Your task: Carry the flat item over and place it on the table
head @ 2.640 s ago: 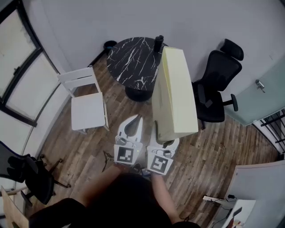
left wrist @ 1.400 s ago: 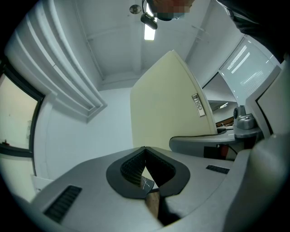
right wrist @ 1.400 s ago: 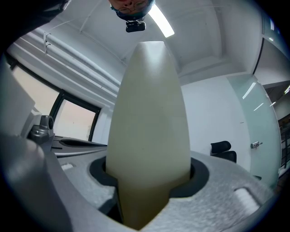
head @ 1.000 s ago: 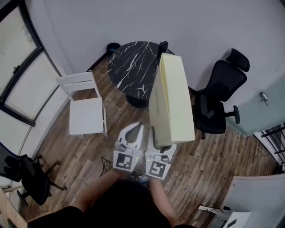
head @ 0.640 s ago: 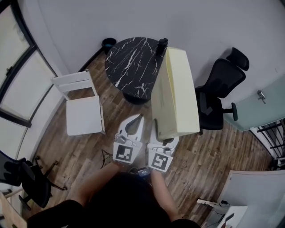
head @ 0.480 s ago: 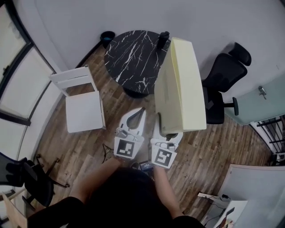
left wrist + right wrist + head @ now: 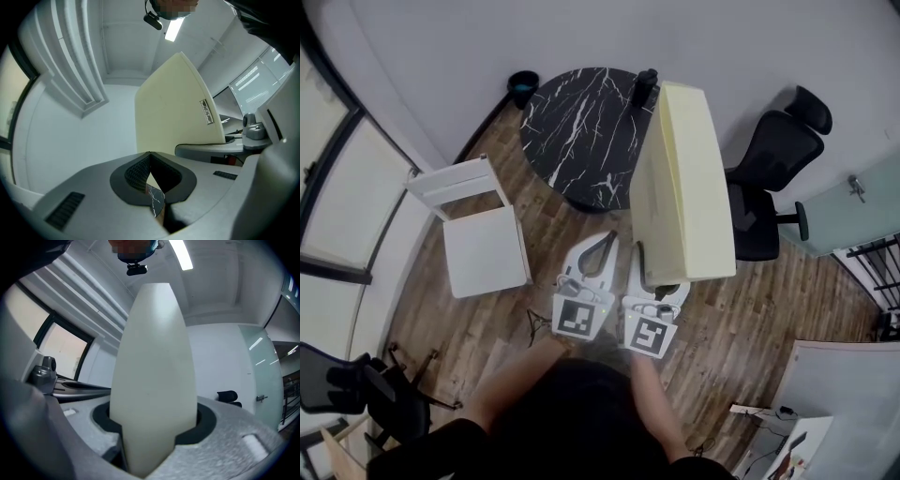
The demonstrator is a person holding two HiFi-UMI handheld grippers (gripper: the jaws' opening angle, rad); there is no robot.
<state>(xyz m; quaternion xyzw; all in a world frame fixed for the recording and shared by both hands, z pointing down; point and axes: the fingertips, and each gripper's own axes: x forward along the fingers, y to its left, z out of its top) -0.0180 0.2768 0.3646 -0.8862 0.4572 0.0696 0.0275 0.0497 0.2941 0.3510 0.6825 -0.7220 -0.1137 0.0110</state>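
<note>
**Slab on edge in right claw, desk ahead**

Head view only: the round black marble desk [image 7: 572,122] lies ahead of both claws, with a dark cylinder [image 7: 645,86] standing at its far right rim. A white chair [image 7: 483,244] sits off to the left of the left claw [image 7: 607,242]. A black office chair [image 7: 769,178] is to the right of the right claw [image 7: 661,281]. The pale yellow foam slab [image 7: 684,178] stands on its long edge and runs forward from the right claw. In this view its far end overlaps the desk's right rim.

Left claw's view only: a small label [image 7: 206,111] on the slab's broad face, and a sliver of marble seen under the pads. The slab sits just to this claw's right.

Right claw's view only: the slab seen edge-on, filling the gap and rising tall and narrow.

Left claw: jaws pressed together, nothing between them.

Right claw: jaws part-way apart, clamped on the slab's near end, with the pads against both faces.
</note>
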